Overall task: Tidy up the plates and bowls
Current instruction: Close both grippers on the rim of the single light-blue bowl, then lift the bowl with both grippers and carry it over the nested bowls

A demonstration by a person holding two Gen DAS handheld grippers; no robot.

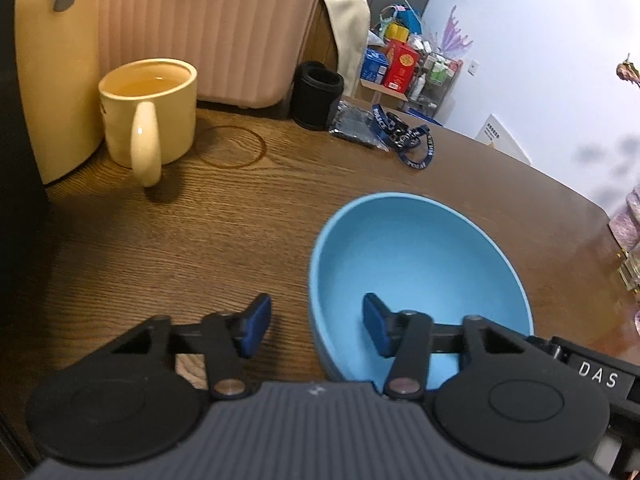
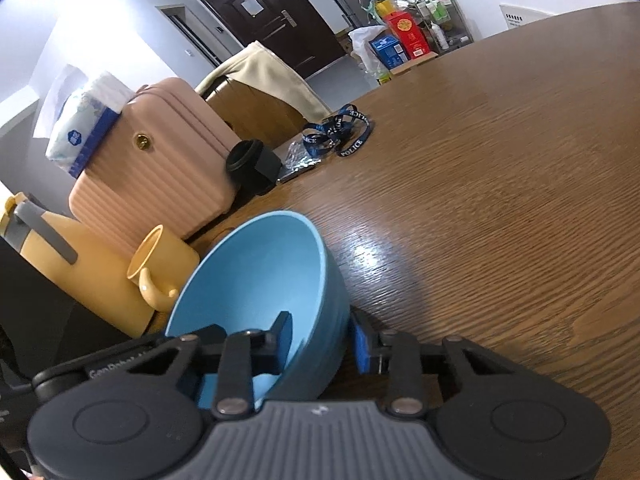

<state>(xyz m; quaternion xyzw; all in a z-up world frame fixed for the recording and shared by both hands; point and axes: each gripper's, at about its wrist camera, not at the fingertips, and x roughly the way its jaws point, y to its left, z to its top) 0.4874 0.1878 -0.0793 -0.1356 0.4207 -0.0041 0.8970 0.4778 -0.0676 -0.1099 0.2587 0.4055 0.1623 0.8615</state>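
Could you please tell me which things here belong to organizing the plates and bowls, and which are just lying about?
Belongs to the job:
blue bowl

Just lying about:
yellow mug
pink case
black cup
blue lanyard
tissue pack

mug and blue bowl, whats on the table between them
Nothing: in the left wrist view the stretch of table between the mug and the bowl is bare wood. The ring stain lies beside the mug, off that line.
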